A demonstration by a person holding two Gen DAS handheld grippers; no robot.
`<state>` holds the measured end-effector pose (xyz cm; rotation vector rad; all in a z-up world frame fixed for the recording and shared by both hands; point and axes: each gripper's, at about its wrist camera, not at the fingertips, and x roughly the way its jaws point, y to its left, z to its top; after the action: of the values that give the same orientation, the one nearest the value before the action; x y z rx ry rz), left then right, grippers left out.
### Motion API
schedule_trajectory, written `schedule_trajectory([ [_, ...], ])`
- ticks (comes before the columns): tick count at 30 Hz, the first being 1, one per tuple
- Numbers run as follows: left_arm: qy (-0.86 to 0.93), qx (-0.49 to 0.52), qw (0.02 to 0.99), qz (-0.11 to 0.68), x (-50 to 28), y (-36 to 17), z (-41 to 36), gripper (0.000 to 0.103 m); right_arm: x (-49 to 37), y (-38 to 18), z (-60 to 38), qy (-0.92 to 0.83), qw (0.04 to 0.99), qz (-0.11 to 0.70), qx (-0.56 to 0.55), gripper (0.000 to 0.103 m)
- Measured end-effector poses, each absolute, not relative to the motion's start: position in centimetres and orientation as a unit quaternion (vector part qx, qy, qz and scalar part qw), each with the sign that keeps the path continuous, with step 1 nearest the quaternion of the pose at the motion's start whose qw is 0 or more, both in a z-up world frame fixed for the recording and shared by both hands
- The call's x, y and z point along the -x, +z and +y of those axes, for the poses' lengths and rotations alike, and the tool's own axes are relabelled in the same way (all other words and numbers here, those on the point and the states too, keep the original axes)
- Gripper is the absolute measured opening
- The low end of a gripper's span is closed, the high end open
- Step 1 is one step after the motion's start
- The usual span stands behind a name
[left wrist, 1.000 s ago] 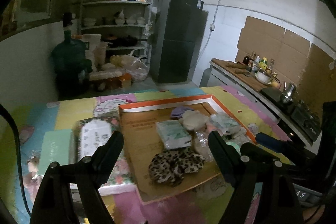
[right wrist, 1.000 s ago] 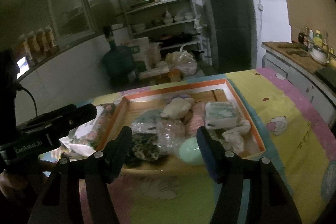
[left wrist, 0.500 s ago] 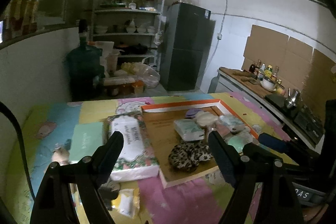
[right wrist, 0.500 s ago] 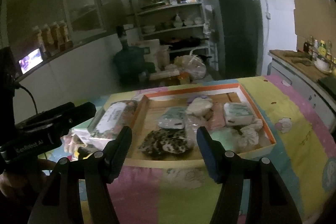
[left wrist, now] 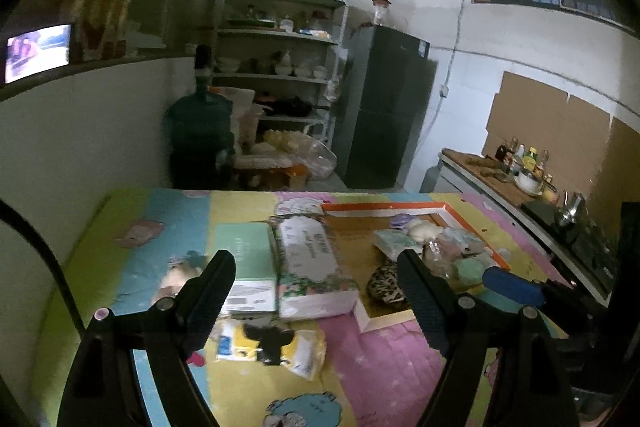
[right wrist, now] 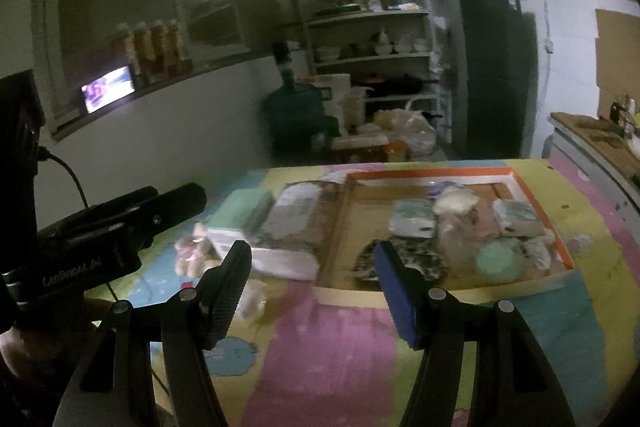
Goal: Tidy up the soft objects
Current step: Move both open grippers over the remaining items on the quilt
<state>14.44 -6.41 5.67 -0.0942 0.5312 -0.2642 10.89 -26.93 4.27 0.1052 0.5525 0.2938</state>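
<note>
The soft objects lay in two lots on the desk (left wrist: 152,211) with its cartoon-patterned cover. Most sat inside the orange-rimmed tray (right wrist: 532,203) toward the far right corner: a leopard-print cloth (left wrist: 386,285) at the tray's near edge, a tissue pack (right wrist: 412,221) behind it, a cream plush lump (right wrist: 454,201), a round green pad (right wrist: 494,259) and pale bundles against the right rim. The tray's left part was bare cardboard.

Outside the tray, just beside its left rim, lay a floral tissue package (left wrist: 310,261), and a mint-green box (left wrist: 246,253) touched that package's left side. Nearer the front edge sat a yellow-and-black soft pouch (left wrist: 272,345); a small plush toy (right wrist: 192,253) lay to the left of the box.

The left claw (left wrist: 316,291) hovered above the desk with its jaws spread wide and nothing between them. The right claw (right wrist: 314,285) was likewise wide apart and empty.

Judged from this, the loose items outside the tray were what remained. A good pick would take the pouch or the plush first, closing across the narrow middle so the fabric bunches between the pads, and set it on the tray's bare left part, not on the pile.
</note>
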Motion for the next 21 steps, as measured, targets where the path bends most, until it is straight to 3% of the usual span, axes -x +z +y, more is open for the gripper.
schedule_trajectory([
  [14,-0.06,0.057,0.97,0.227,-8.9,6.8,1.1,0.082,-7.6,4.9,-21.1,0.197,0.947,0.252,-0.023,0.066],
  [17,-0.055,0.066,0.969,0.234,-8.9,5.9,2.4,0.082,-7.6,4.1,-20.2,0.207,0.943,0.26,-0.007,0.074],
  [21,-0.053,0.077,0.966,0.243,-9.1,4.4,4.1,0.082,-8.4,2.5,-19.0,0.223,0.934,0.278,0.03,0.074],
])
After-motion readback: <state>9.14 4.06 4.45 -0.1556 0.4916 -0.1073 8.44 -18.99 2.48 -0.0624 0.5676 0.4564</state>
